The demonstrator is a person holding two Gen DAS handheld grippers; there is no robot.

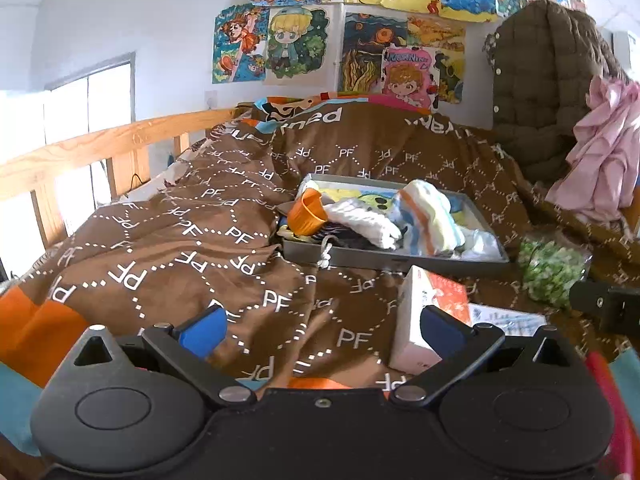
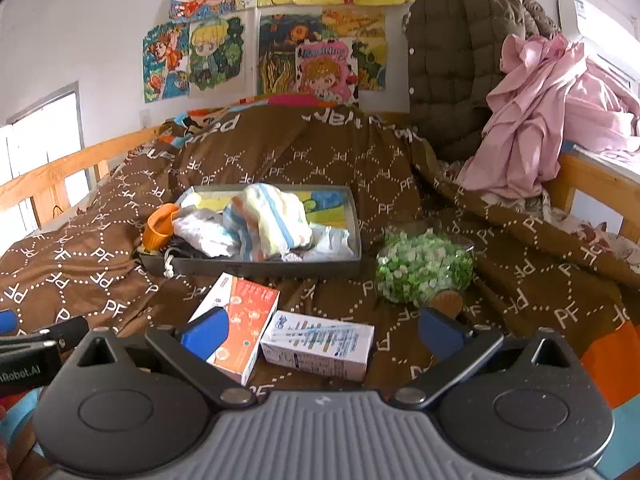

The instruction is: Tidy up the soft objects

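Observation:
A grey tray [image 1: 400, 261] [image 2: 256, 269] lies on the brown quilt and holds several soft cloths: a striped pastel towel [image 1: 428, 216] [image 2: 268, 220], a white cloth [image 1: 368, 220] [image 2: 204, 232], and an orange cup [image 1: 306, 214] [image 2: 160, 226] on its side. My left gripper [image 1: 320, 326] is open and empty, low over the quilt, short of the tray. My right gripper [image 2: 320, 330] is open and empty above two boxes, also short of the tray.
An orange-and-white box [image 2: 236, 320] [image 1: 424, 312] and a white-blue box [image 2: 320, 344] lie in front of the tray. A bag of green-white pieces [image 2: 424, 266] [image 1: 552, 272] sits right of it. A pink garment [image 2: 536, 120] and olive quilted jacket [image 2: 452, 52] hang at right. A wooden rail [image 1: 80, 156] borders the left.

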